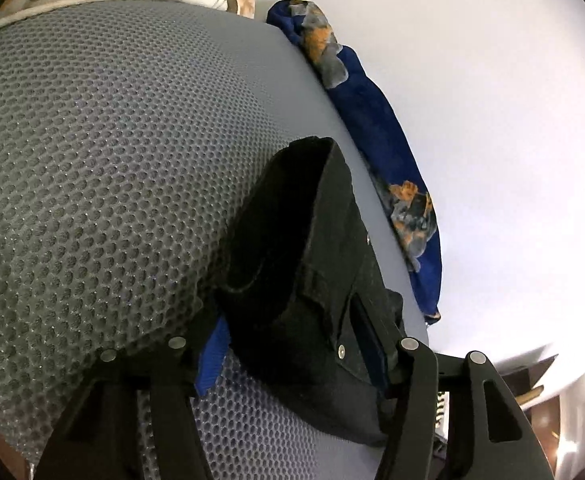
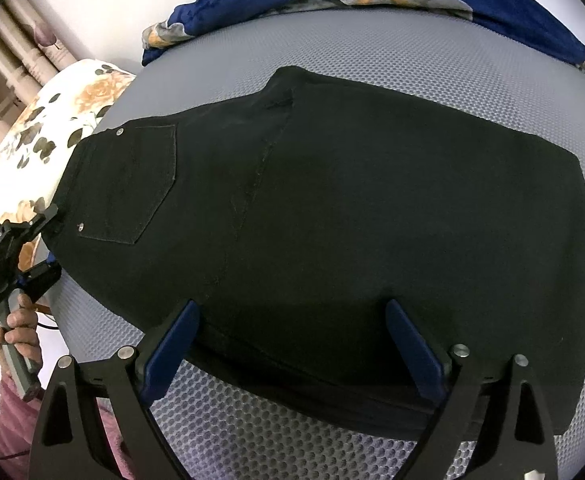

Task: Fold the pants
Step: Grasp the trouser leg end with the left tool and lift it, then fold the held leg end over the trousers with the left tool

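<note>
From the left wrist, the left gripper (image 1: 292, 356) clamped the waistband end of the black denim pants (image 1: 312, 280) on the grey mesh mattress (image 1: 92, 160); keeping it taut seemed wise. From the right wrist, the right gripper (image 2: 292, 344) stood wide apart over the folded edge, pressing nothing.

- The left claw (image 1: 292, 356) points shallowly downward, its blue-padded fingers (image 1: 212, 364) partly apart with the pants' waistband (image 1: 312, 280) between them; whether the pads press on it cannot be told.
- In the right wrist view a hand (image 2: 18, 330) grips the left claw's (image 2: 50, 236) handle at the bed's left edge.
- The right claw (image 2: 288, 344) tilts steeply down, fingers (image 2: 170, 344) spread wide over the pants' near edge, clamping nothing.
</note>
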Available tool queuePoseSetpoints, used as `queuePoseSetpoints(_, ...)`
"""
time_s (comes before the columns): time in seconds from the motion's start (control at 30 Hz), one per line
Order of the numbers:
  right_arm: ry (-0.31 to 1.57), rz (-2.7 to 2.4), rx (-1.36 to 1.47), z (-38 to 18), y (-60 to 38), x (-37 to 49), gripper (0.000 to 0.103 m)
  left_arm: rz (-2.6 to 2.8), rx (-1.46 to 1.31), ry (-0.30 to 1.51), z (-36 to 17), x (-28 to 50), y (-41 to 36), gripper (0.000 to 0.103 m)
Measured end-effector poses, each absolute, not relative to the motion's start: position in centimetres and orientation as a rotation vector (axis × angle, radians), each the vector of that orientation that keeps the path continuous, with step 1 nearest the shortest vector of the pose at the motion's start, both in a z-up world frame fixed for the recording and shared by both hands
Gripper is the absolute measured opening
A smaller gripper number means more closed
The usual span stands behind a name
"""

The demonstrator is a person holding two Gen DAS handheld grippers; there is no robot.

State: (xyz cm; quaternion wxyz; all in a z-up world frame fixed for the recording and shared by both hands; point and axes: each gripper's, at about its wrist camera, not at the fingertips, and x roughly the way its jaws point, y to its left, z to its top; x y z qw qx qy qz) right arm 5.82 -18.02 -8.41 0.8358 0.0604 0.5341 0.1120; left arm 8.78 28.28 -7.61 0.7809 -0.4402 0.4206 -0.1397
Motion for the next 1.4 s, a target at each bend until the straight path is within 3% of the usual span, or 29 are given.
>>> queuePoseSetpoints(0.27,1.130,0.239,0.128,-8.5,-18.0,5.8,0.096,-0.225,-0.892,0.895,-7.2,10.5,26.3,0.058)
queuePoseSetpoints(0.47,1.123,0.234,0.156,-8.5,-18.1,5.9,0.096,-0.193,-0.928,0.913,-7.5,10.0,26.9,0.033)
queuePoseSetpoints(0.57,1.127,0.227,0.145,-8.5,-17.8,6.0,0.097,-0.187,-0.883,0.910,-6.7,9.8,26.4,0.030)
queuePoseSetpoints(1.4,1.112,0.251,0.178,-7.5,-18.6,5.5,0.095,-0.384,-0.652,0.822,3.8,9.8,17.8,0.029)
